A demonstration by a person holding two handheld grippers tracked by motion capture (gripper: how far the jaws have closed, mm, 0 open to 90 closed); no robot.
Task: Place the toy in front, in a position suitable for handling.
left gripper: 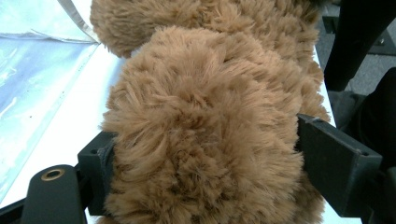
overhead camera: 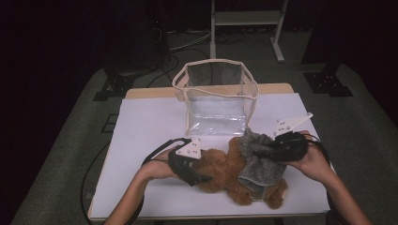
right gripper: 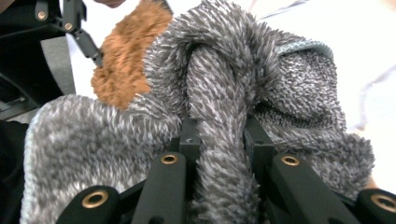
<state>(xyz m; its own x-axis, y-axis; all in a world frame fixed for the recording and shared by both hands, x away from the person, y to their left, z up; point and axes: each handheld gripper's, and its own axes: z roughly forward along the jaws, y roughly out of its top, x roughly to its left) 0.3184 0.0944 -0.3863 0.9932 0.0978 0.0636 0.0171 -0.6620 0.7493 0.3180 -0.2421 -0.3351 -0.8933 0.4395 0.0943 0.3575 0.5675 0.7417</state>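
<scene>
A brown teddy bear (overhead camera: 220,171) lies on the white table top (overhead camera: 141,131) near its front edge. A grey fuzzy cloth (overhead camera: 260,157) is draped over the bear's middle. My left gripper (overhead camera: 199,178) is at the bear's left end. In the left gripper view its jaws stand wide on either side of a thick furry part of the bear (left gripper: 205,116), and the fur touches both. My right gripper (overhead camera: 264,152) comes in from the right. In the right gripper view it (right gripper: 219,135) is shut on a bunched fold of the grey cloth (right gripper: 219,84), with brown fur (right gripper: 123,60) behind.
A clear plastic bag with cream trim (overhead camera: 216,93) stands open and upright behind the bear at the table's middle back. Its clear sheet (left gripper: 32,70) lies just beside the bear. Cables trail off the table's left side. Dark floor and stands surround the table.
</scene>
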